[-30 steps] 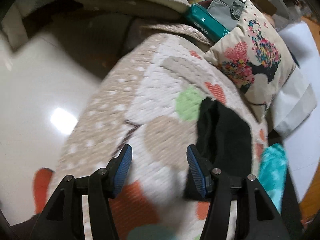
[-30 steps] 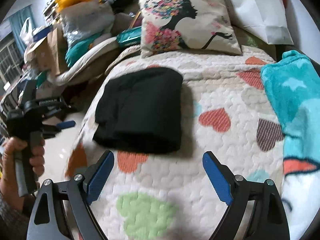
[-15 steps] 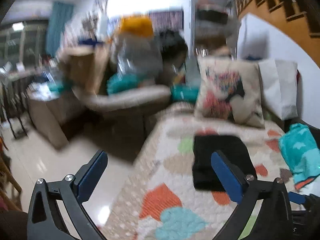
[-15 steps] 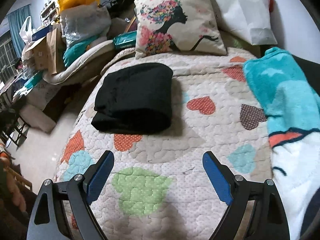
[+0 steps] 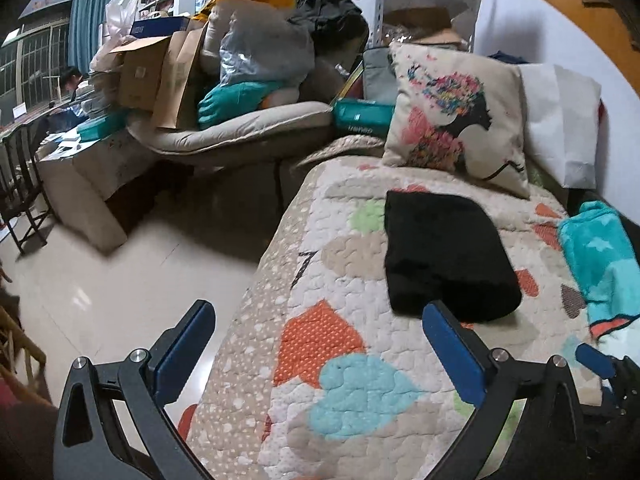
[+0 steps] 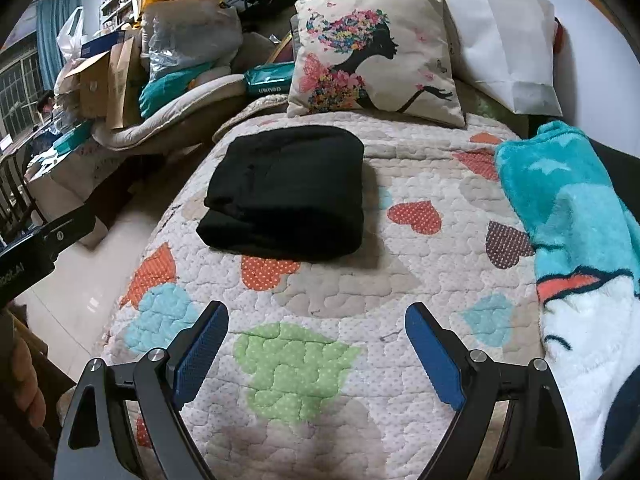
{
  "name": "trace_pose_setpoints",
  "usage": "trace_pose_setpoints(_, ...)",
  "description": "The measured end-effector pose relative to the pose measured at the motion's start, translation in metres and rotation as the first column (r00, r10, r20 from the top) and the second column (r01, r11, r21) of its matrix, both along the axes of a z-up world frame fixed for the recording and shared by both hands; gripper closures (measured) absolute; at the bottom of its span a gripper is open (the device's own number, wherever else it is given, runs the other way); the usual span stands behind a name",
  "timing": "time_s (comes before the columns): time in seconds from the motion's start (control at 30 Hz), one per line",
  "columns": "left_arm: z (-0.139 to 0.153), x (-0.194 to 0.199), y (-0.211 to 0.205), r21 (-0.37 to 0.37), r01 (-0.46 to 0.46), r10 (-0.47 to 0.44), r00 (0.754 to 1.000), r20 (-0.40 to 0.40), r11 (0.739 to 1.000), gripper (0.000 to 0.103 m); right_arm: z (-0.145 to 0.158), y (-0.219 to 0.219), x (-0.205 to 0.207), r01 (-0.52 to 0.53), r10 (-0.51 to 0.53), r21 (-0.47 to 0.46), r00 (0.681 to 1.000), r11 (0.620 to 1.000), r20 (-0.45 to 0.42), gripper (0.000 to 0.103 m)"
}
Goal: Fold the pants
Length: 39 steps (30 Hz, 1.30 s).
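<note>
The black pants (image 6: 286, 192) lie folded into a thick rectangle on the heart-patterned quilt (image 6: 340, 292), in front of the pillow. They also show in the left wrist view (image 5: 444, 256). My right gripper (image 6: 316, 352) is open and empty, held back above the quilt's near end, well short of the pants. My left gripper (image 5: 320, 348) is open and empty, held over the quilt's left edge, near the front left of the pants. A part of the right gripper (image 5: 600, 364) shows at the lower right of the left wrist view.
A floral pillow (image 6: 372, 60) and a white bag (image 6: 508, 40) stand behind the pants. A teal fleece blanket (image 6: 572, 208) lies along the quilt's right side. A cluttered couch with boxes and bags (image 5: 208, 80) stands at the left, beyond a shiny tiled floor (image 5: 100, 280).
My left gripper has drawn back from low beside the pants, lifted and opened wider. My right gripper has pulled back toward the quilt's near end. The pants stay folded in place.
</note>
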<state>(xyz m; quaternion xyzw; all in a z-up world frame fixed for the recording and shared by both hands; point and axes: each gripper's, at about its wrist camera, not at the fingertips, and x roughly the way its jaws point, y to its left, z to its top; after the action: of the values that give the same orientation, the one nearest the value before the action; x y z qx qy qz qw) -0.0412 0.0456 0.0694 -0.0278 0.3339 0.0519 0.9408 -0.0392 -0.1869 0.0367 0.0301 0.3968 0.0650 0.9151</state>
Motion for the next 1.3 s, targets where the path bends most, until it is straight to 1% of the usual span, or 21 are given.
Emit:
trace_pose_setpoints(0.2, -0.012, 0.005, -0.01, 0.013, 0.023, -0.022, 0.999, -0.048, 1.0, 0.0, -0.006, -0.004, 0.003, 0.021, -0.021, 0.003, 1.0, 1.0, -0.018, 0.01)
trace_pose_setpoints(0.47, -0.021, 0.007, -0.023, 0.048, 0.063, -0.059, 0.995, -0.083, 0.997, 0.0, -0.008, -0.007, 0.004, 0.035, -0.035, 0.001, 0.999, 0.999, -0.026, 0.01)
trace_pose_setpoints(0.93, -0.03, 0.012, -0.018, 0.001, 0.058, -0.057, 0.988, -0.144, 0.998, 0.0, -0.012, -0.006, 0.005, 0.035, -0.035, -0.008, 0.998, 0.999, -0.044, 0.01)
trace_pose_setpoints(1.3, -0.033, 0.014, -0.018, -0.004, 0.063, -0.063, 0.985, -0.161, 0.998, 0.0, -0.013, -0.006, 0.004, 0.038, -0.039, -0.008, 0.998, 0.999, -0.058, 0.01)
